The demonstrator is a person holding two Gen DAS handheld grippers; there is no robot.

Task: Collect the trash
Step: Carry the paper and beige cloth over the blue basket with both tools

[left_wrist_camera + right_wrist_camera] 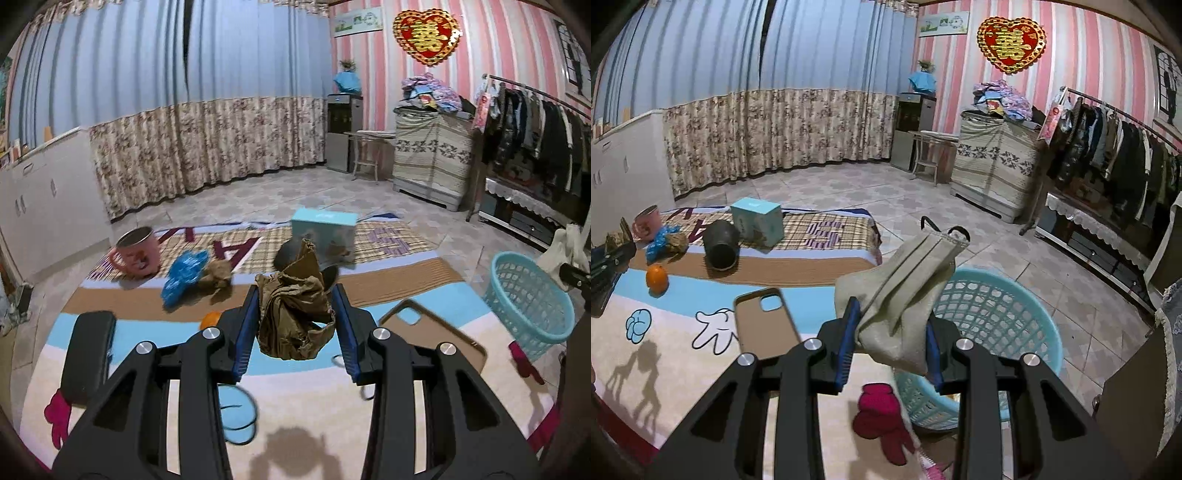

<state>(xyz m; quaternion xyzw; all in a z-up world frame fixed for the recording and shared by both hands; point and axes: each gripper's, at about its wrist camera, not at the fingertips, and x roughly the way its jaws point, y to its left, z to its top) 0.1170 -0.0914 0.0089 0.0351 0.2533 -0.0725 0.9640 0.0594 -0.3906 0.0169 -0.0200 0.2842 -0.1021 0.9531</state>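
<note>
My left gripper [295, 295] is shut on a crumpled brown paper [293, 314] and holds it above the bed. My right gripper [892, 325] is shut on a grey face mask [905, 291], held over the near rim of the light-blue basket [1004, 314] beside the bed. The basket also shows in the left wrist view [528, 302] at the right. A blue plastic wrapper [184, 275] and another brown paper ball [218, 277] lie on the bed ahead of the left gripper; they also show in the right wrist view [663, 240].
On the bed lie a pink mug [136, 251], a teal box [325, 236], a dark pot [720, 243], an orange [657, 278], a brown phone case [764, 321] and a black case [88, 354]. A clothes rack [1115, 155] stands at the right.
</note>
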